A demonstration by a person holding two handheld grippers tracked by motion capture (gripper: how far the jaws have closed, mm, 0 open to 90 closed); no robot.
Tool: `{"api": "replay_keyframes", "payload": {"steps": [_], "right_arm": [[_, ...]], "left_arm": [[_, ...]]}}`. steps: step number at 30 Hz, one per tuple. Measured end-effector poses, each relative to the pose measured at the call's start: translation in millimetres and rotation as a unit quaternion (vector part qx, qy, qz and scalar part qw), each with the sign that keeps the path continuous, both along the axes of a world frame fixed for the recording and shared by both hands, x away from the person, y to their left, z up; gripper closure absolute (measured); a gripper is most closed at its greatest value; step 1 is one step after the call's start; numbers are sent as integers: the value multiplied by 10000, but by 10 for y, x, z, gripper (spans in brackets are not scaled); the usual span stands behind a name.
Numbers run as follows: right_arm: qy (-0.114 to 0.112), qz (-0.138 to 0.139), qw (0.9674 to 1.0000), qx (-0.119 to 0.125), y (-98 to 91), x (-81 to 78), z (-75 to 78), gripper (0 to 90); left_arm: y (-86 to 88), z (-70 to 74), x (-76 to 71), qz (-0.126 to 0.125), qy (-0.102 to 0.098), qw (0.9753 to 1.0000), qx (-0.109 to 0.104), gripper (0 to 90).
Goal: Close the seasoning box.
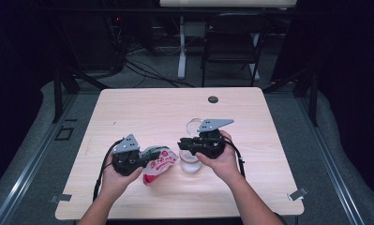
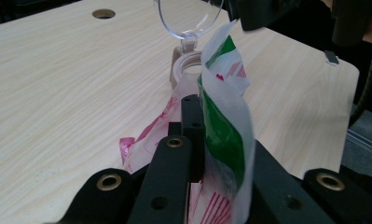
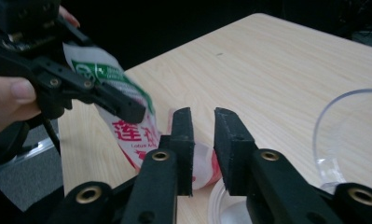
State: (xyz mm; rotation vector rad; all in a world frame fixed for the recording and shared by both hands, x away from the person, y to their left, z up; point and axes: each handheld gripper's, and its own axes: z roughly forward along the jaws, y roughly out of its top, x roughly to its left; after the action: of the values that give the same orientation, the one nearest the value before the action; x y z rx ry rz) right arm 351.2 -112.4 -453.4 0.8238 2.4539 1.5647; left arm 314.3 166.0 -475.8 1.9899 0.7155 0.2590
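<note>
the left gripper (image 1: 145,161) clamps the pouch (image 1: 159,164); the right gripper (image 3: 203,140), jaws parted and empty, should pinch its corner at nine o'clock, beside the jar (image 1: 190,161).

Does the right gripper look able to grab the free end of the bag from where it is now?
Probably yes. The right gripper has a narrow gap between its jaws, nothing in it, and the bag lies just ahead of them. The left gripper clamps the bag's other end, and the cup sits beside it, not between.
</note>
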Motion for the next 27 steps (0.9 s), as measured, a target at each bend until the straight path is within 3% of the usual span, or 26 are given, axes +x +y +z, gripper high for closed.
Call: {"api": "replay_keyframes", "payload": {"steps": [5, 11, 15, 17, 23, 27], "right_arm": [[125, 277, 9995, -91, 112, -7, -143, 721], [115, 429, 9990, -107, 180, -25, -147, 718], [197, 525, 9982, 190, 114, -9, -94, 716], [198, 572, 9980, 193, 124, -22, -94, 720], [91, 636, 9973, -351, 292, -76, -205, 769], [83, 617, 9968, -501, 349, -76, -263, 831]], "left_arm": [[-1, -26, -48, 114, -104, 9999, -26, 893], [22, -42, -62, 232, -107, 9996, -92, 891], [42, -55, -65, 238, -93, 9996, -103, 888], [41, -63, -64, 262, -90, 9995, -127, 885], [36, -97, -59, 255, -77, 9996, -53, 868], [44, -120, -67, 268, -101, 9996, -62, 822]]}}
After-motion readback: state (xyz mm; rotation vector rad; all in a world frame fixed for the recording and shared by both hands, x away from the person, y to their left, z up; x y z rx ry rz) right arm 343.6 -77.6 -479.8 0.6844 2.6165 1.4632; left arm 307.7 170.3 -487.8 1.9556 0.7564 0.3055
